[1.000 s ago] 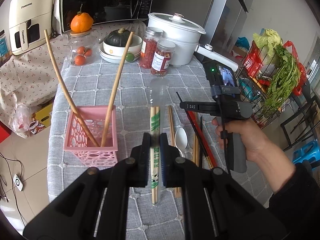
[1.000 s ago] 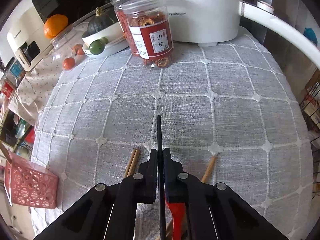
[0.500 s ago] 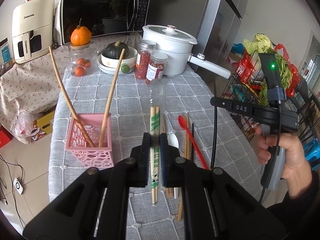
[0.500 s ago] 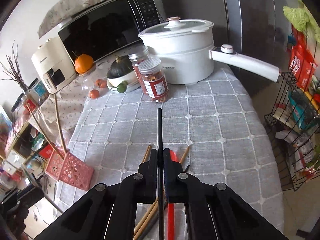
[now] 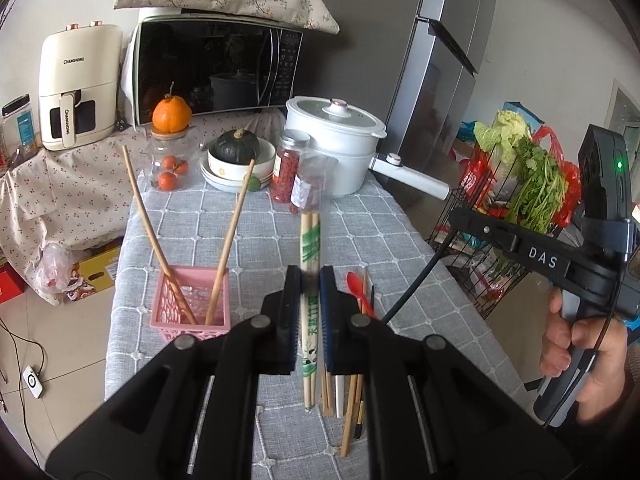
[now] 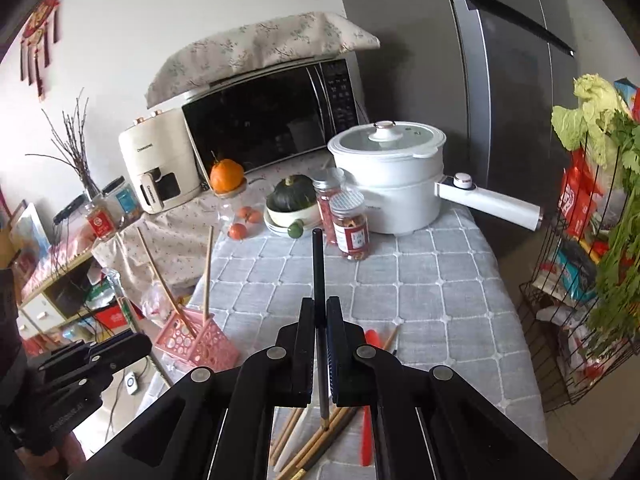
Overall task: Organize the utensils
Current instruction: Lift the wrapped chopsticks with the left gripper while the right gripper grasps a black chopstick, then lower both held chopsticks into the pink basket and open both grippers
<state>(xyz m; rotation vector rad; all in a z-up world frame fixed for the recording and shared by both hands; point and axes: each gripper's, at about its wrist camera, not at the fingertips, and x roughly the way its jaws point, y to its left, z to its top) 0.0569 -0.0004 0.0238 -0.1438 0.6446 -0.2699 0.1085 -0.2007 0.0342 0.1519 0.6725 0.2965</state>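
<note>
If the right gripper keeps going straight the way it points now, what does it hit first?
Probably the bare tablecloth ahead of the right gripper, short of the jar; depth is uncertain.

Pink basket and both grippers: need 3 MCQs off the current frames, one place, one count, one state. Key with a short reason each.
1. Where does the pink basket stand on the table?
A. At the edge far from the vegetable rack
B. Against the white pot
C. On the microwave

2. How many long wooden sticks stand in the basket?
A. None
B. Two
C. Five

3. What is the right gripper doing?
A. Open, empty
B. Shut on a red spoon
C. Shut on a black chopstick

Key: 1 A, the basket sits at the cloth's edge, the vegetable rack across the table. 2 B, two sticks lean out of it. 3 C, the jaws pinch the thin black chopstick while the red spoon lies on the cloth.
</note>
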